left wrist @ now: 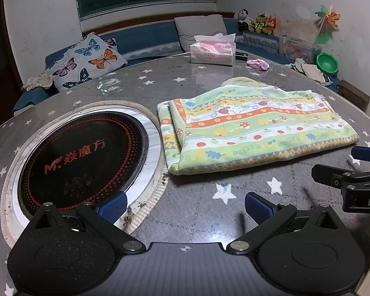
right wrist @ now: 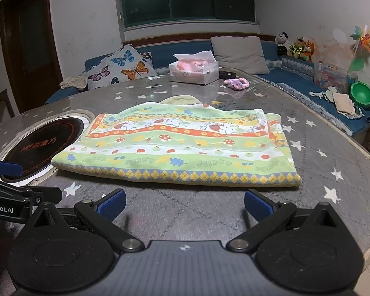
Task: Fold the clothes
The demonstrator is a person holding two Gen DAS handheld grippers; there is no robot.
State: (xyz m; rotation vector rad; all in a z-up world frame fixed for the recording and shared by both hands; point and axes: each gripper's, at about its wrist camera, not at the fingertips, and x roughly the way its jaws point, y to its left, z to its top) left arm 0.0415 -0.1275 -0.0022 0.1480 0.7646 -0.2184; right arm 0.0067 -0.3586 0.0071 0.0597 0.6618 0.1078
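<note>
The patterned towel [right wrist: 175, 143] lies on the desk [right wrist: 308, 192] already folded into a flat rectangle, its diamond-bordered edge facing the two tools and its layered ends visible on the left in the left wrist view and on the right in the right wrist view. A pale cloth [right wrist: 178, 99] peeks out from behind its far edge (whether it is tucked under the towel cannot be told). The left hand-held gripper [left wrist: 186, 203] hovers above the desk just short of the towel's near left corner, beside the built-in induction cooker [left wrist: 83, 157], with its blue pads spread apart and nothing between them. The right hand-held gripper [right wrist: 185, 201] sits likewise released and empty, centred on the near edge. Both seem positioned along that long edge because it is the free side, the natural place to pinch for another fold or to lift the bundle aside. The towel sits clear of the cooker ring, probably so it stays flat. Further back, well away from the work, rest a tissue box [right wrist: 194, 72] and a purple scrunchie [right wrist: 237, 83].
</note>
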